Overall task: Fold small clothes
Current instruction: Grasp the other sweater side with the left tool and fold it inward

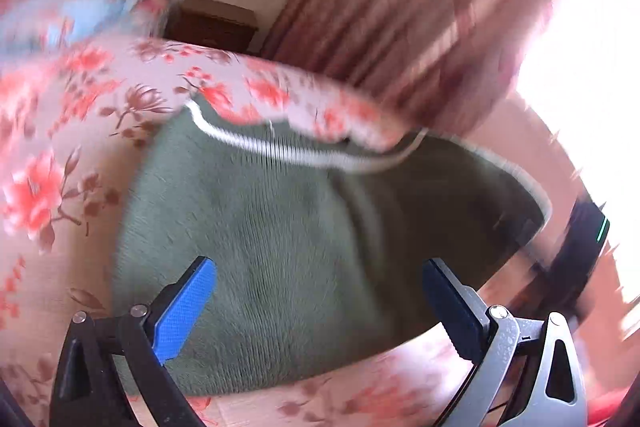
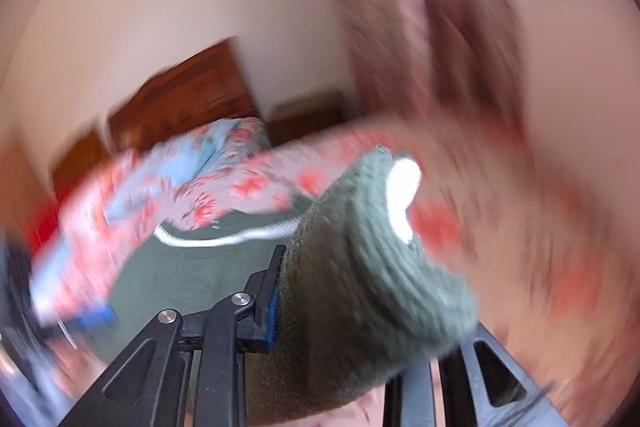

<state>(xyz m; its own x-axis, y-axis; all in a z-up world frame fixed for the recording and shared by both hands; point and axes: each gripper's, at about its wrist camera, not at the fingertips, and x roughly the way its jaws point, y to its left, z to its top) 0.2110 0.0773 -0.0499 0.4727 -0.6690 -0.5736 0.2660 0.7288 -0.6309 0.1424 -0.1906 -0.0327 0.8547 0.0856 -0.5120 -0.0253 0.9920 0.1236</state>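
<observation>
Plainly, left wrist view: the green knitted garment [image 1: 280, 227] lies spread on the bed [image 1: 60, 147], over its pink floral bedspread, with a white-trimmed edge [image 1: 280, 149] along its far side.
Left hand-held gripper [image 1: 320, 307]: its jaws stand wide apart, the blue pads [image 1: 184, 311] well clear of each other, with nothing pinched; the green cloth lies just beyond and beneath the gap between them.
Far edge of the bed: a fold of the floral bedspread overlaps the far side of the garment near the white trim.
Background, left view: a blue-and-pink flowered pillow [image 1: 76, 11] sits towards the head of the bed, a dark wooden nightstand [image 1: 212, 23] stands beside it, and a reddish curtain [image 1: 400, 7] hangs beyond; all are smeared by blur.
Right side of the left view: a dark object with a green light [image 1: 588, 227] shows at the garment's right end; I cannot tell what it is.
Right wrist view: the right hand-held gripper [image 2: 360, 299] is closed on a thick bunch of the green garment [image 2: 360, 267], which fills the space between the fingers and hides the right one.
Lifted part: the gripped cloth rises ahead of the jaws, showing a white patch [image 2: 404, 195] near its top.
Rest of the garment, right view: it lies on the bed beyond, its white trim [image 2: 224, 237] visible.
Image quality: the right view is heavily blurred.
</observation>
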